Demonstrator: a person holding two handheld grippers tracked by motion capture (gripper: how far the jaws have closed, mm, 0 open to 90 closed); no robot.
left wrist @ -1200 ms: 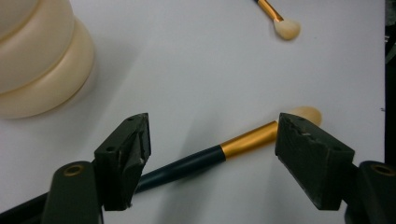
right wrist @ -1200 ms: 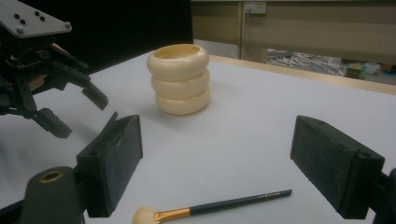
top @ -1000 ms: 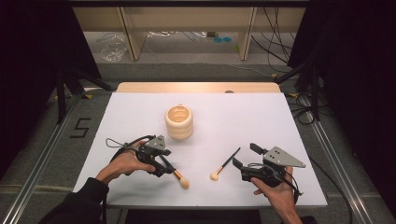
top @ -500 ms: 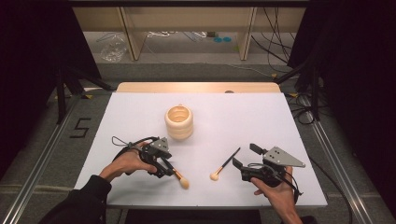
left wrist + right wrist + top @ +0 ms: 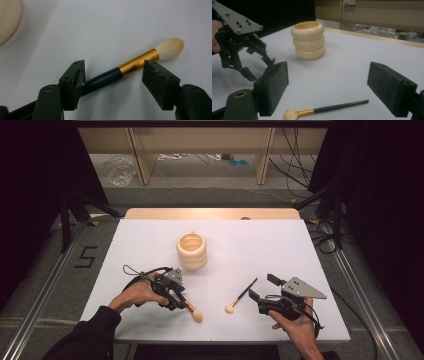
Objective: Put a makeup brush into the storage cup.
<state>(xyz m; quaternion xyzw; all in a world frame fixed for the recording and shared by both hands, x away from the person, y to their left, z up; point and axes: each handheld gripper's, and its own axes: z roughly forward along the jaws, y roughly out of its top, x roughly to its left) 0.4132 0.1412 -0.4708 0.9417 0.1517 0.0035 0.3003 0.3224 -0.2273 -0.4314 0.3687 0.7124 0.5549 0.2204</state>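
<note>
Your left claw (image 5: 176,296) has slid slightly right along its brush (image 5: 140,61); its jaws stand wide astride the handle, one touching it. Beyond stands the ringed cream pot (image 5: 191,251), contents hidden. Your right claw (image 5: 332,87) gapes wide over the second brush (image 5: 324,109) near the tabletop's (image 5: 280,245) front edge.

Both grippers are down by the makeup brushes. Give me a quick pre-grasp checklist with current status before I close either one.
1. Left gripper open: ok.
2. Left brush between its jaws: ok, though it lies slanted, handle passing by one jaw.
3. Right gripper open: ok.
4. Right brush between its jaws: not ok, it lies on the table ahead of them.
5. Ribbed cream holder upright, mouth open: ok.
6. The two grippers clear of each other: ok, well apart in the high view.
</note>
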